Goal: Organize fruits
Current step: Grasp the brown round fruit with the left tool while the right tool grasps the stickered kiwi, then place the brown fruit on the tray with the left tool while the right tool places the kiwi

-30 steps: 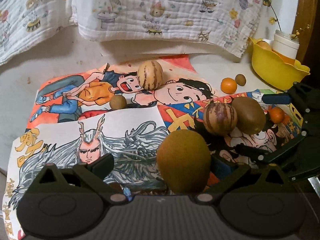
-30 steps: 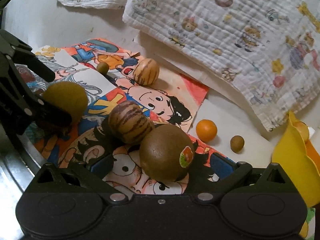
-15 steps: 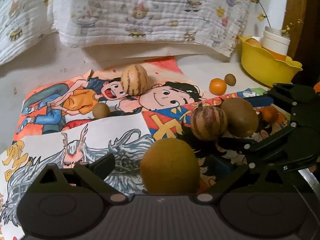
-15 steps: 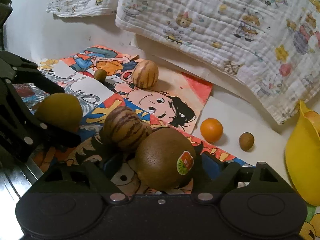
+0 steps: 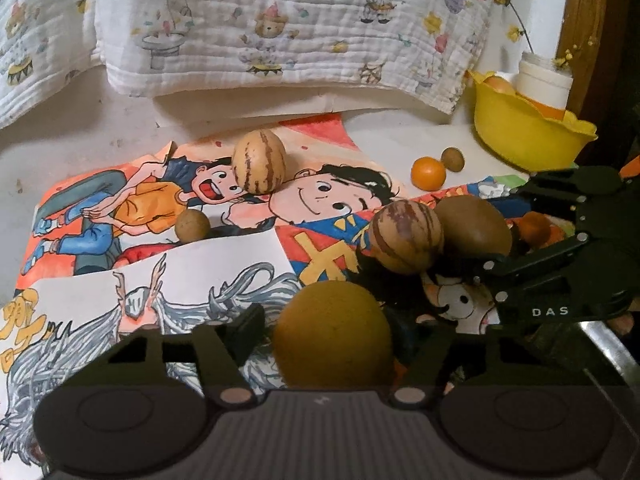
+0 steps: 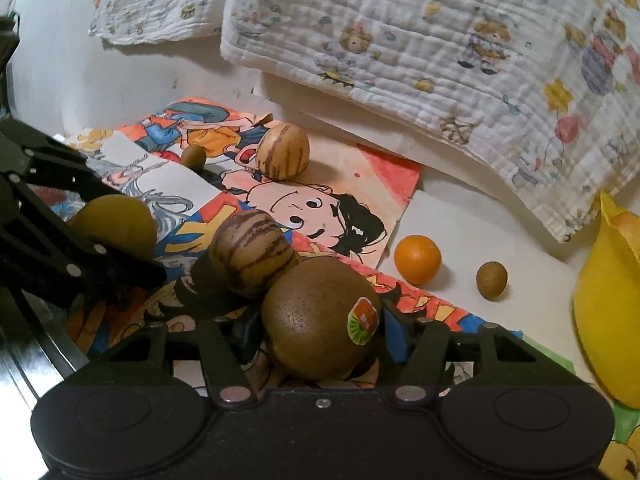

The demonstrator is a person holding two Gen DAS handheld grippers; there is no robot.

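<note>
Left gripper: your jaws are closing around the yellow-green kiwi, which sits between them; the left finger is not yet against its skin, the right side is hidden behind the fruit.
Right gripper: your jaws are closing on the brown kiwi (the one with the small red-and-green sticker); the blue pads stand close on both sides, but you cannot tell from here whether they press on it.
Striped fruit, near: it lies touching the brown kiwi, just beyond your right jaws, on the cartoon drawings.
Striped fruit, far: it rests further back on the same drawings, well apart from both grippers.
Small brown fruit: it sits on the drawings near the far striped fruit.
Orange: it rests on the bare white surface just past the paper's edge, with a second small brown fruit beside it.
Yellow bowl: it stands at the far right of the surface, with fruit inside and a white jar behind it.
Backdrop: a printed white cloth hangs behind the surface.
</note>
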